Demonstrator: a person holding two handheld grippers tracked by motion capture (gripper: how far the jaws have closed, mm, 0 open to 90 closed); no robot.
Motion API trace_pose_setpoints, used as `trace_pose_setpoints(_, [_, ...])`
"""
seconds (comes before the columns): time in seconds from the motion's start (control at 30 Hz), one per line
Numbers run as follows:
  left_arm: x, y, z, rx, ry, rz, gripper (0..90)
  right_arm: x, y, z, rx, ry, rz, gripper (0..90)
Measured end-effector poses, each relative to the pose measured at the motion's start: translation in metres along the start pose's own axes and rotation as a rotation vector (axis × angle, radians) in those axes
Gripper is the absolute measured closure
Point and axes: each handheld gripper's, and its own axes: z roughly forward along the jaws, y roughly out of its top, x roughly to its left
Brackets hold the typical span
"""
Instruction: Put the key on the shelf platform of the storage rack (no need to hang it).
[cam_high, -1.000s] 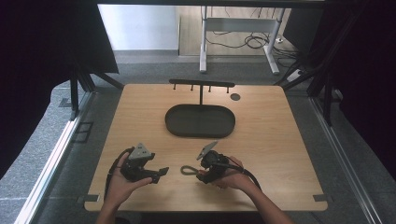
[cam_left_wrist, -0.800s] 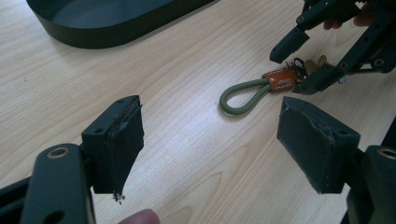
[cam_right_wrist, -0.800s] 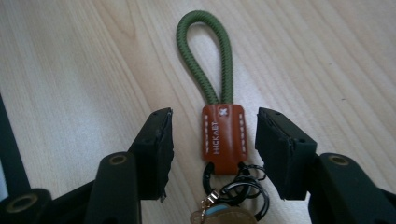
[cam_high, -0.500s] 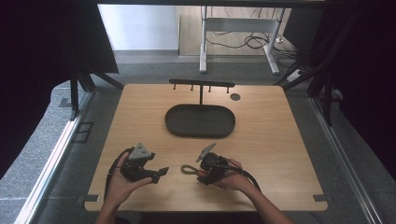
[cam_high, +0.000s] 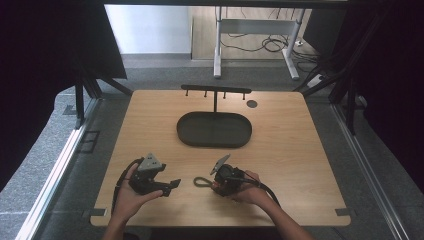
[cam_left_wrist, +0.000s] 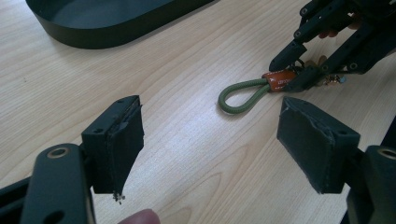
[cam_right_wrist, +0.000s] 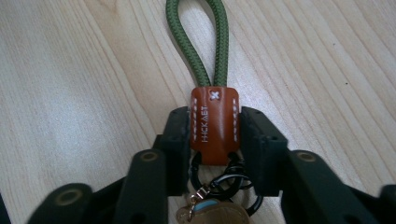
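Your right tool (cam_right_wrist: 212, 140) pinches the orange leather tab of the green cord-loop keychain (cam_right_wrist: 213, 122), lying on the pale wooden bench (cam_high: 290, 150) near 6 o'clock. Your left tool (cam_left_wrist: 210, 140) stands wide at 7 o'clock. The black oval tray (cam_high: 214, 129) sits toward 12.

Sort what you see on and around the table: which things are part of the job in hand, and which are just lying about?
In the job:
right gripper, shut on the keychain's orange tab
keychain with green cord loop
left gripper, open nearby

Probably lying about:
black oval tray
hook rack
small dark disc
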Motion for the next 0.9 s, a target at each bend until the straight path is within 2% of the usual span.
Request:
trace_pose_setpoints(0.27, [0.0,0.0,0.0,0.0,0.001,-0.003,23.1,-0.004,0.0,-0.003,0.006,-0.001,0.011,66.1])
trace_pose_setpoints(0.5, [0.0,0.0,0.0,0.0,0.002,-0.003,23.1,-0.009,0.001,-0.019,-0.04,-0.003,0.041,66.3])
trace_pose_setpoints(0.9, [0.001,0.0,-0.001,-0.008,-0.011,-0.008,23.1,-0.013,0.002,-0.039,-0.096,-0.017,0.054,66.4])
